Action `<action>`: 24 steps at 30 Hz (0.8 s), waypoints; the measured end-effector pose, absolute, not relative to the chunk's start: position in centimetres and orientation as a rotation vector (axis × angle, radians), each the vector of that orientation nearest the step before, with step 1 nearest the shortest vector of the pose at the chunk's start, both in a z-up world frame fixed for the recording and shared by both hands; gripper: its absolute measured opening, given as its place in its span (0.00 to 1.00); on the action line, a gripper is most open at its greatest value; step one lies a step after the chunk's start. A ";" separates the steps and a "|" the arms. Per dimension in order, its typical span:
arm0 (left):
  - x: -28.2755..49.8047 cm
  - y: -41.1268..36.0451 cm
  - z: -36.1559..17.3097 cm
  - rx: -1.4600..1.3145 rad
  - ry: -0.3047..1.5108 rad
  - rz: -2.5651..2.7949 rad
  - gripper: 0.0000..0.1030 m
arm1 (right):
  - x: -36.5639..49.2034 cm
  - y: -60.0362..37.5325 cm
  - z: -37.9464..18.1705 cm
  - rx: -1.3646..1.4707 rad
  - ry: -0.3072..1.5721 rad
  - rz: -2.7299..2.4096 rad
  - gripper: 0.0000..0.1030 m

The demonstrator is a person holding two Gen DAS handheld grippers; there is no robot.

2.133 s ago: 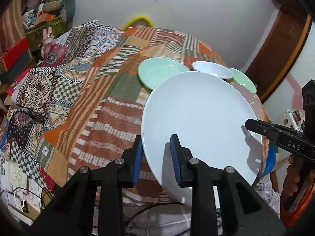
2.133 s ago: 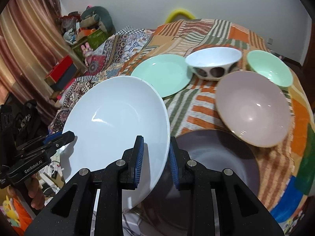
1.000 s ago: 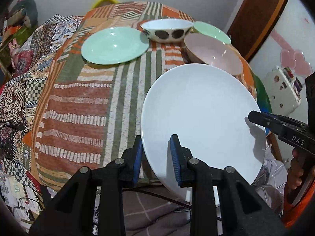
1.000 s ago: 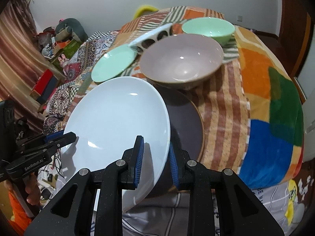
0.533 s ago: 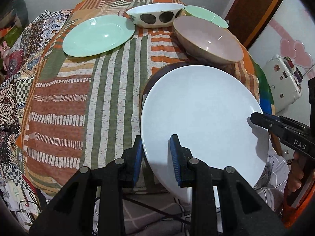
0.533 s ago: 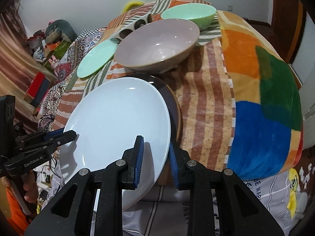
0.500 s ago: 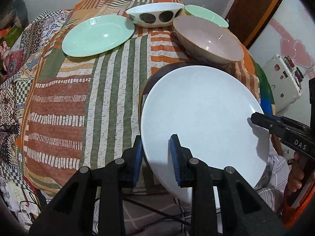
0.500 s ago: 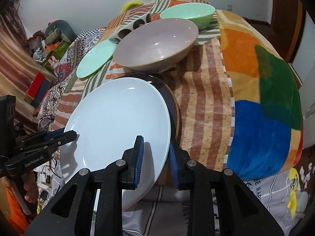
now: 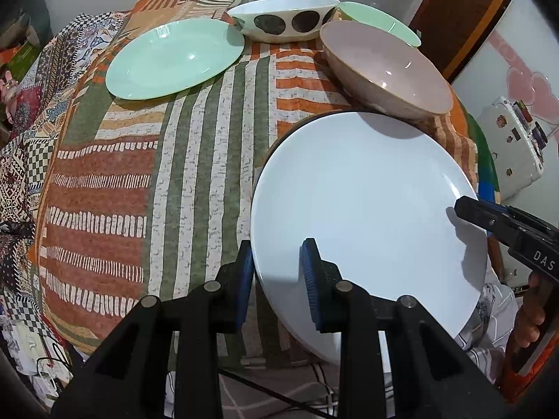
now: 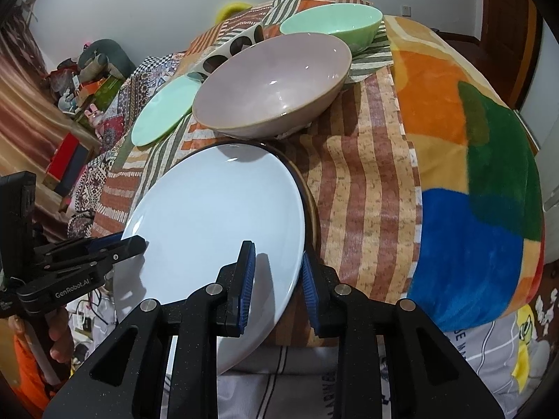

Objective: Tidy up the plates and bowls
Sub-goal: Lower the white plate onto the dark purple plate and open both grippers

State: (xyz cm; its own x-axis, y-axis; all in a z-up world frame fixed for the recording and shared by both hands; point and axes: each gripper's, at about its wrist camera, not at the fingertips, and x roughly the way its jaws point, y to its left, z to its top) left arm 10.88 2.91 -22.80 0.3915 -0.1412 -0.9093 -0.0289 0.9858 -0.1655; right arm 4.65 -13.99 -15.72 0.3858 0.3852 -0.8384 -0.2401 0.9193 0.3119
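My left gripper pinches the near rim of the white plate; my right gripper has the opposite rim between its pads, its jaws easing apart. The plate lies over a dark plate at the table's near edge, overhanging it. Just beyond, nearly touching, sits the empty pink bowl. Farther off: spotted bowl, green bowl, green plate, all empty. Open cloth lies left.

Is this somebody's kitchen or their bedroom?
Probably a lived-in room at home, maybe a bedroom: a patchwork blanket covers the surface under the dishes, soft toys pile in a corner, and a curtain hangs beside them.
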 end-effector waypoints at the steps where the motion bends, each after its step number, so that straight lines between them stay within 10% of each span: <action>1: 11.1 3.0 -22.9 -0.169 1.169 -0.071 0.27 | 4.7 -14.0 -15.7 0.152 1.105 0.400 0.25; 24: 11.8 4.9 -22.0 -0.222 1.131 -0.043 0.34 | 4.7 -13.8 -14.1 0.020 1.020 0.331 0.31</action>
State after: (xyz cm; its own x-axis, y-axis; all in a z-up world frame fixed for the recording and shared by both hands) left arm 11.81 4.90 -22.01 0.4275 -0.1461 -0.8921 -0.0788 0.9771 -0.1978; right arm 4.69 -13.77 -14.08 0.4784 0.2800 -0.8323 -0.2619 0.9502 0.1691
